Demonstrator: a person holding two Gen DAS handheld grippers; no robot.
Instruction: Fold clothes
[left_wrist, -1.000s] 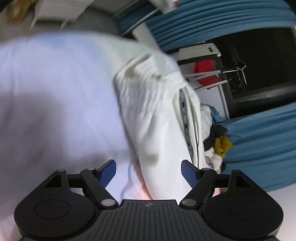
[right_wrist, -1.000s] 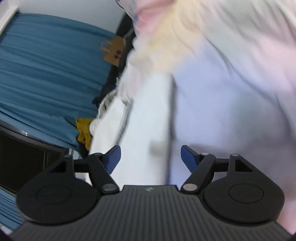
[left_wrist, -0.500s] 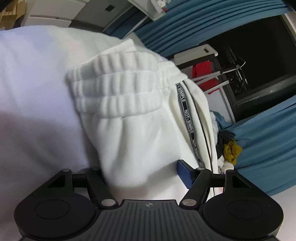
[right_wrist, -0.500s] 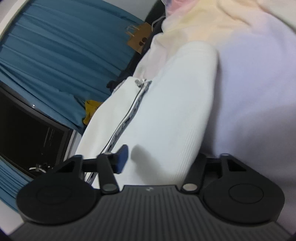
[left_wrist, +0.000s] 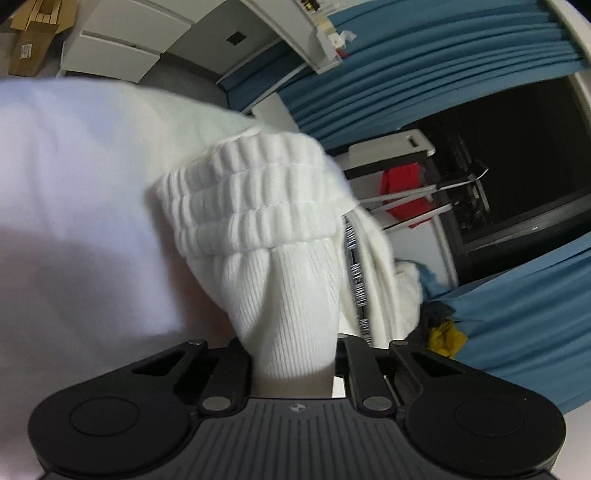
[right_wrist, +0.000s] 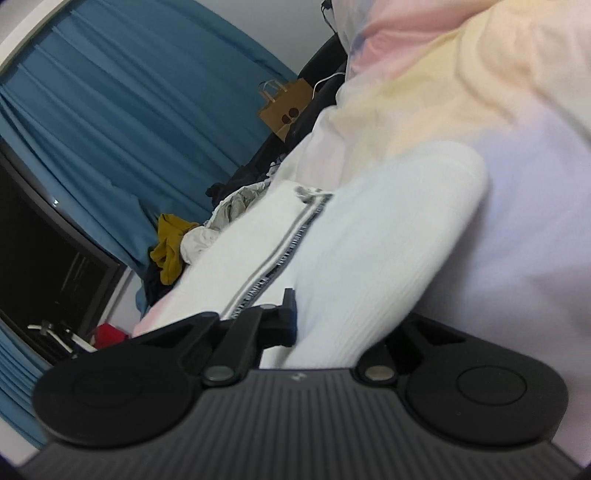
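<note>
Left claw (left_wrist: 293, 354): jaws have just been closing and now pinch a bunch of white ribbed knit, part of the trousers (left_wrist: 284, 295). Cloth fills the gap between the fingers. Just beyond the pinch sits the gathered waistband (left_wrist: 255, 199), three ribbed rolls stacked. A printed side stripe (left_wrist: 356, 280) runs down the right of the fold.

Right claw (right_wrist: 325, 328): jaws have likewise just been closing; they clamp another white ribbed fold of the trousers. The blue pad (right_wrist: 290, 314) of one finger presses against the cloth; the other is hidden behind it. The stripe shows here too, left of the held fold.

The trousers lie on a pale bed sheet (left_wrist: 74, 221), pastel-tinted in the right view. Beyond: clothes pile (right_wrist: 192, 236) with a mustard piece, blue curtains (right_wrist: 129, 110), paper bag (right_wrist: 284, 107), red garment (left_wrist: 402, 192) on a rack.
</note>
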